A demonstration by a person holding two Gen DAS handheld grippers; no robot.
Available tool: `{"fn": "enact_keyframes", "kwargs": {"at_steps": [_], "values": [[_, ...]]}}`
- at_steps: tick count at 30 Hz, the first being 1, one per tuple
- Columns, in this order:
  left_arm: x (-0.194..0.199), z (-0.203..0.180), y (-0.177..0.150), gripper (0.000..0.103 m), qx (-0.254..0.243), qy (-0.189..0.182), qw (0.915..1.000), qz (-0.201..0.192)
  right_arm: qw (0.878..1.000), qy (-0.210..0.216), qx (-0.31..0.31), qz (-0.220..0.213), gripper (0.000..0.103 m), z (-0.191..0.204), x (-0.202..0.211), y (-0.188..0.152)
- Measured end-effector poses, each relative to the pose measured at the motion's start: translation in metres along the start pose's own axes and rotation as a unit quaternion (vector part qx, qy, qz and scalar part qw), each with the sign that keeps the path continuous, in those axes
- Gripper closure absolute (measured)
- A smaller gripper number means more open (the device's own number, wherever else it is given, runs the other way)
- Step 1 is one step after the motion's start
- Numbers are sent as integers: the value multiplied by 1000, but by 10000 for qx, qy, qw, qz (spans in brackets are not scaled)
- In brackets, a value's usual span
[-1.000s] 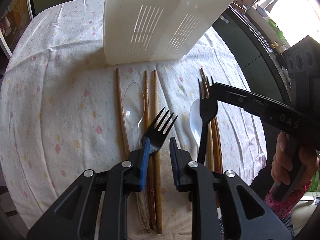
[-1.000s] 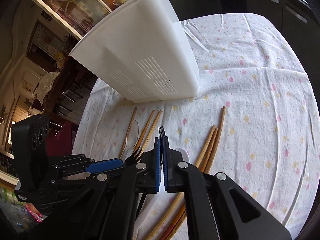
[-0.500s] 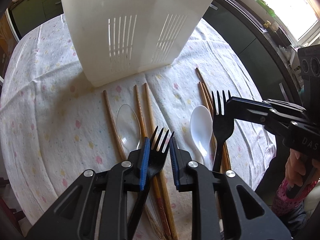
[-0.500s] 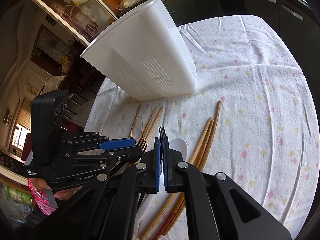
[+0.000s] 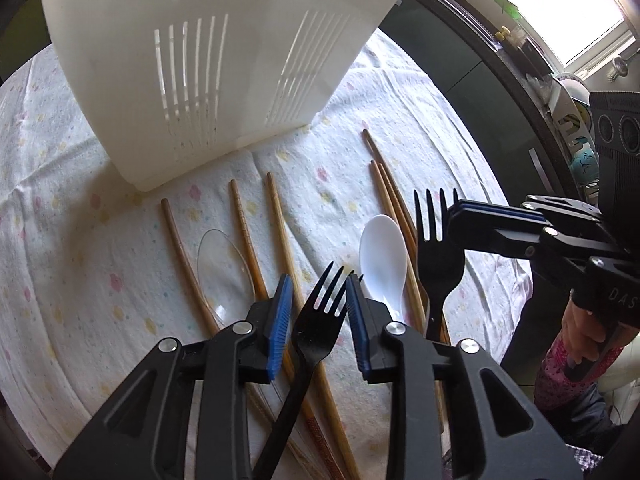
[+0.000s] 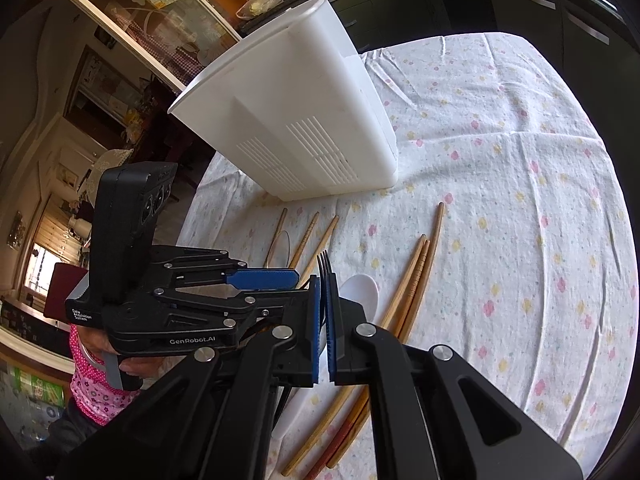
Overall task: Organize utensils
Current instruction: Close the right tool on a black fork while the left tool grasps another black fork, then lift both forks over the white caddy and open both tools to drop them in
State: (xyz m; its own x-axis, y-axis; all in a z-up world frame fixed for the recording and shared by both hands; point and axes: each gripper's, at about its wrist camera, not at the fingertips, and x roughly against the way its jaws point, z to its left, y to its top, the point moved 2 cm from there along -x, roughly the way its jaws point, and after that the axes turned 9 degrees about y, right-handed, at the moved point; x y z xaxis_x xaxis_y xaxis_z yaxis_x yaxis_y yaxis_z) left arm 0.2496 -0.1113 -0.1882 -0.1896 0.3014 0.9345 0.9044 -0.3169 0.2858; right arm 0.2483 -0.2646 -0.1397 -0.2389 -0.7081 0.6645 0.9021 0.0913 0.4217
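Observation:
A white slotted utensil basket (image 5: 208, 60) stands at the back of the cloth-covered table; it also shows in the right wrist view (image 6: 296, 128). My right gripper (image 6: 323, 292) is shut on a black plastic fork (image 5: 438, 248), held tines up above the table. My left gripper (image 5: 316, 300) is open, its fingers either side of a second black fork (image 5: 316, 328) without closing on it. On the cloth lie wooden chopsticks (image 5: 280, 224), a clear spoon (image 5: 224, 256) and a white spoon (image 5: 382, 256).
The round table wears a white floral cloth (image 6: 520, 184). More chopsticks (image 6: 416, 276) lie to the right of the white spoon (image 6: 362, 292). A dark counter and a window are at the right in the left wrist view.
Both grippers have moved forward toward the basket, which looms larger. The second fork has shifted from the left finger to the middle of the left gripper's gap. The right gripper keeps its fork.

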Motion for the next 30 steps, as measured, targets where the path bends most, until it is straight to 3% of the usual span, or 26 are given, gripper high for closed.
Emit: {"fn": "enact_keyframes", "kwargs": {"at_steps": [3, 5, 6, 16, 18, 23, 30], "values": [[-1, -3, 0, 78, -1, 26, 10000, -22, 10000, -15, -3, -7, 99, 0, 1, 0], [-1, -5, -1, 96, 31, -53, 10000, -22, 10000, -32, -6, -15, 99, 0, 2, 0], [0, -3, -2, 99, 67, -114, 9999, -6, 10000, -36, -9, -15, 99, 0, 2, 0], [8, -6, -7, 101, -121, -133, 9998, -1, 10000, -49, 10, -13, 99, 0, 5, -1], [9, -4, -11, 99, -149, -128, 9998, 34, 10000, -42, 26, -7, 99, 1, 6, -1], [19, -4, -21, 72, -323, -136, 9994, -38, 10000, -39, 46, -7, 99, 3, 6, -1], [22, -20, -35, 73, -908, 235, 9956, -37, 10000, -48, 66, -7, 99, 5, 6, -1]]}}
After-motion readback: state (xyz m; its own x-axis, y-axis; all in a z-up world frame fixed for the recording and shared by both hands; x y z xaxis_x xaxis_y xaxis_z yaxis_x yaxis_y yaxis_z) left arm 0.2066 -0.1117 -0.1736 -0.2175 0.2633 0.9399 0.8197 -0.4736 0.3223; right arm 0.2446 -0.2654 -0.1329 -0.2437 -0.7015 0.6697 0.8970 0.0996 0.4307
